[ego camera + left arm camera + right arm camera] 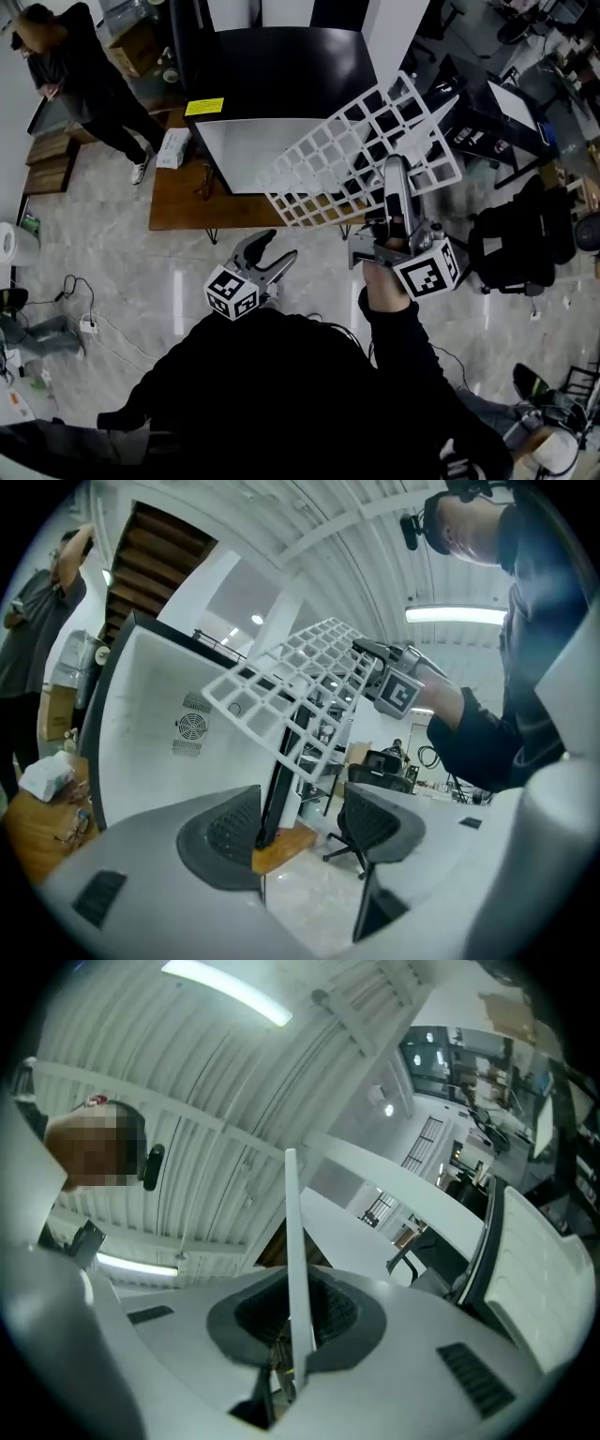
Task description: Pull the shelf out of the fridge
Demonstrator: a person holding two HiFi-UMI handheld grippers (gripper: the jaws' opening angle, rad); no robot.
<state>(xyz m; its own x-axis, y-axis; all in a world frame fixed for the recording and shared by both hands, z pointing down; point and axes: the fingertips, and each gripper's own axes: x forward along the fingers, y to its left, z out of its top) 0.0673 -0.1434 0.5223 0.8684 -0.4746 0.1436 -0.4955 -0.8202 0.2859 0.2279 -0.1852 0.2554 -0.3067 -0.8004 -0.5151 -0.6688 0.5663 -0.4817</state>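
Note:
The white grid shelf hangs tilted in the air in front of the black fridge, clear of its white interior. My right gripper is shut on the shelf's near edge. In the right gripper view that edge shows as a thin white strip clamped between the pads of the right gripper. My left gripper hangs lower left of the shelf, open and holding nothing. The left gripper view shows the left gripper with jaws wide apart, and beyond it the shelf, the right gripper and the fridge's white inside.
The fridge stands on a low wooden table that also bears a tissue box and glasses. A person stands at the upper left. A black office chair is at the right. Cables lie on the floor.

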